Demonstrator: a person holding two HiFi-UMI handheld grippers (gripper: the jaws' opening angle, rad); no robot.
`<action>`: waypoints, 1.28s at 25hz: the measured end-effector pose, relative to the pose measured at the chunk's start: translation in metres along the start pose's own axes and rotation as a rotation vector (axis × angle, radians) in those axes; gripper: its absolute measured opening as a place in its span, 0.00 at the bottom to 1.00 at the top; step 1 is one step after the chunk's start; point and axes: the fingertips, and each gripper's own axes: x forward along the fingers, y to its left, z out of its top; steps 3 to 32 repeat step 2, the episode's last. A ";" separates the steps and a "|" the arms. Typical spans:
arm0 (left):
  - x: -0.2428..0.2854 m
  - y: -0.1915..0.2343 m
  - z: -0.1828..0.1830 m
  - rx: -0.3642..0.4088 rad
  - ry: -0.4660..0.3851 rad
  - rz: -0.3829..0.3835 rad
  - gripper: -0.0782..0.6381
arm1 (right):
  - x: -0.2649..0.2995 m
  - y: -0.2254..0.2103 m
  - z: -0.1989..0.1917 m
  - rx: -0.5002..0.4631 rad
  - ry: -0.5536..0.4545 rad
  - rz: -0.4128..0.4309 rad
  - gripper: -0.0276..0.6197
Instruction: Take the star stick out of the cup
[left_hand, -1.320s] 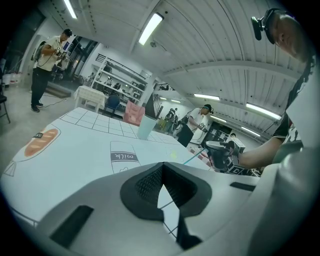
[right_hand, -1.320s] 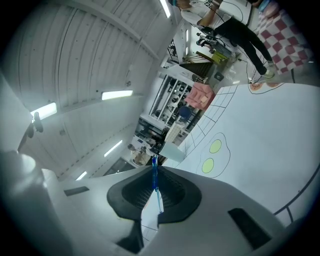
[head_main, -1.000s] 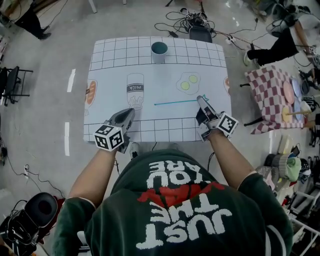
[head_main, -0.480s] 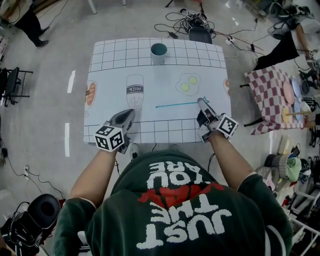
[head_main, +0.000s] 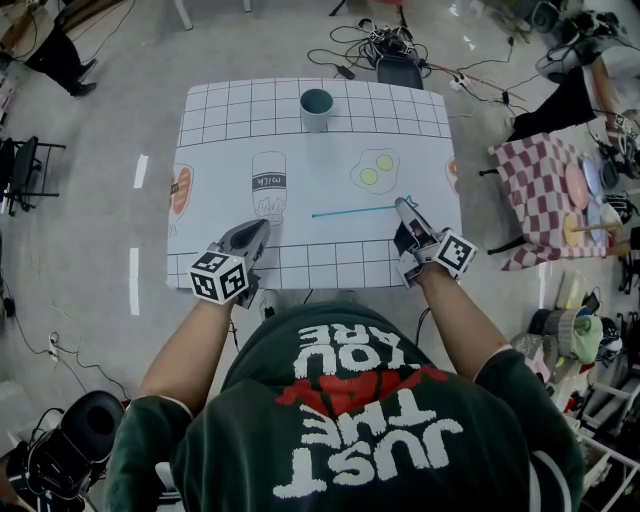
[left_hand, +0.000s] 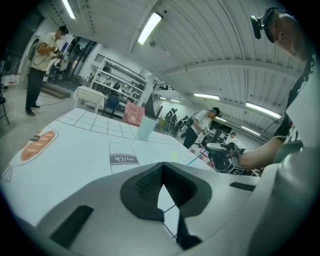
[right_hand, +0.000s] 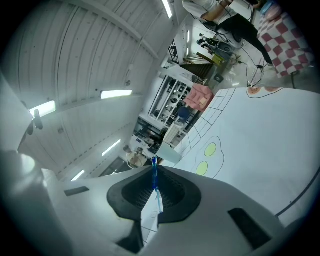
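A thin blue star stick lies level over the white picture mat, out of the cup. My right gripper is shut on its right end, and the stick points left from the jaws. In the right gripper view the blue stick is pinched between the closed pads of the right gripper. The teal-rimmed cup stands upright at the mat's far edge, and I cannot make out anything inside it. My left gripper rests near the front left edge, shut on nothing. In the left gripper view its jaws meet.
The mat carries printed pictures: a milk bottle, fried eggs and bread. A checkered table stands to the right. Cables lie on the floor beyond the table. People stand around the room's edges.
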 end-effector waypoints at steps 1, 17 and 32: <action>0.000 0.000 0.000 0.000 0.001 0.000 0.12 | 0.000 0.000 0.000 0.000 -0.001 0.002 0.11; 0.000 0.001 0.000 0.001 0.001 0.000 0.12 | 0.000 0.001 0.001 0.000 -0.002 0.004 0.11; 0.000 0.001 0.000 0.001 0.001 0.000 0.12 | 0.000 0.001 0.001 0.000 -0.002 0.004 0.11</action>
